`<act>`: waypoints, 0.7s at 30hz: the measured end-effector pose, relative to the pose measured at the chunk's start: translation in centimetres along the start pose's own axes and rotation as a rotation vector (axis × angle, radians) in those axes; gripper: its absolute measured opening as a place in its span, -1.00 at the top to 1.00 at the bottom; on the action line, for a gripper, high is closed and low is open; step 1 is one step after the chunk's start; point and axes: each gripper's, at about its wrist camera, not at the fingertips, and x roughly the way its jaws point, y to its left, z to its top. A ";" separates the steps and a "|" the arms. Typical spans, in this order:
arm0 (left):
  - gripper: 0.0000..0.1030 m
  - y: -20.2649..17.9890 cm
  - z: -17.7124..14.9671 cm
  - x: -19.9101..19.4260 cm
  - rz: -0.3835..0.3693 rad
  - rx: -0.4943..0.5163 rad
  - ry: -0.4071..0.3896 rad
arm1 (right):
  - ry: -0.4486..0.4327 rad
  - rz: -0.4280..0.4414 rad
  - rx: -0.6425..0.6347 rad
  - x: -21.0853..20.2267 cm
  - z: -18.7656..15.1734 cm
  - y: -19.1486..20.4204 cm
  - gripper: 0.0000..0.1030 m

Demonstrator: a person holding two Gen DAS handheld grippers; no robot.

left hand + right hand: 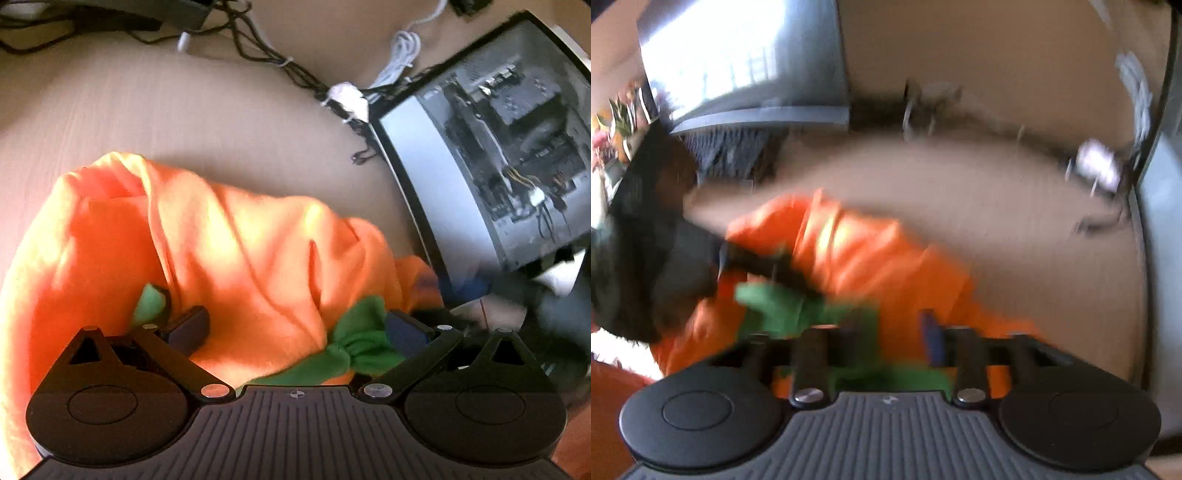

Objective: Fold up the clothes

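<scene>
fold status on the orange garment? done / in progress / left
Done: nothing tidy; the orange garment is a bunched heap on the table. In hand: left gripper open wide, straddling cloth at its green trim; right gripper blurred, also at the trim. Left: spreading flat and every fold.

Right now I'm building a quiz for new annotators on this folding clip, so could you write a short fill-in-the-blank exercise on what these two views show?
1. The bunched garment on the table is mainly ____ in colour.
2. Its trim, lying between the wide-apart fingers of the left gripper, is ____.
3. The open computer case stands to the ____ of the garment in the left wrist view.
4. The right wrist view is too ____ for fine detail.

Missing words: orange; green; right; blurred
</scene>
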 end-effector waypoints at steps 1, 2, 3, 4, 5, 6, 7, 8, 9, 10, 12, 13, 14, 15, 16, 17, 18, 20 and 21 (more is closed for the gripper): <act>-1.00 0.2 -0.1 -0.1 0.001 -0.002 0.000 | 0.004 0.009 -0.010 0.6 0.8 -0.5 -0.16; -1.00 0.3 -0.3 -0.1 0.002 -0.004 0.000 | 0.007 0.019 -0.020 1.2 1.6 -1.0 -0.17; -1.00 0.5 -0.4 -0.2 0.002 -0.007 0.000 | 0.011 0.028 -0.030 1.8 2.4 -1.5 -0.18; -1.00 0.7 -0.6 -0.3 0.003 -0.009 0.000 | 0.031 0.046 -0.030 3.1 2.8 -2.1 -0.18; -1.00 0.9 -0.7 -0.3 0.004 -0.011 0.000 | 0.064 0.070 -0.015 4.5 3.0 -2.7 -0.18; -1.00 1.0 -0.8 -0.4 0.005 -0.013 0.000 | 0.095 0.097 0.007 5.9 3.0 -3.3 -0.18; -1.00 1.2 -1.0 -0.5 0.006 -0.015 -0.001 | 0.126 0.125 0.029 7.2 2.9 -3.7 -0.19; -1.00 1.4 -1.1 -0.5 0.007 -0.018 -0.001 | 0.150 0.151 0.048 8.3 2.7 -4.0 -0.21; -1.00 1.5 -1.3 -0.6 0.008 -0.020 -0.001 | 0.171 0.175 0.064 9.2 2.3 -4.1 -0.22; -1.00 1.7 -1.4 -0.7 0.008 -0.022 -0.001 | 0.184 0.196 0.079 9.8 2.1 -4.1 -0.23; -1.00 2.1 -1.7 -0.8 0.010 -0.026 -0.001 | 0.190 0.232 0.103 10.4 1.9 -4.0 -0.28; -1.00 2.4 -1.7 -0.9 0.006 -0.042 -0.007 | 0.188 0.247 0.114 10.6 1.8 -3.9 -0.27; -1.00 2.6 -1.7 -1.1 0.003 -0.056 -0.013 | 0.187 0.255 0.113 10.6 1.7 -3.6 -0.07; -1.00 2.8 -1.7 -1.2 0.001 -0.071 -0.018 | 0.188 0.259 0.106 10.7 1.7 -3.1 0.03; -1.00 3.1 -1.6 -1.3 -0.001 -0.085 -0.023 | 0.186 0.248 0.079 10.6 1.8 -2.4 0.11; -1.00 3.2 -1.5 -1.2 -0.004 -0.092 -0.023 | 0.181 0.230 0.041 10.5 1.9 -1.7 0.11; -1.00 3.3 -1.4 -1.2 -0.006 -0.097 -0.022 | 0.177 0.211 0.004 10.4 2.0 -1.0 0.11; -1.00 3.2 -1.3 -1.2 -0.002 -0.093 -0.016 | 0.145 0.191 0.027 9.7 2.5 -1.8 0.08; -1.00 3.3 -1.3 -1.3 -0.001 -0.090 -0.014 | 0.127 0.183 0.050 9.4 2.7 -2.5 0.04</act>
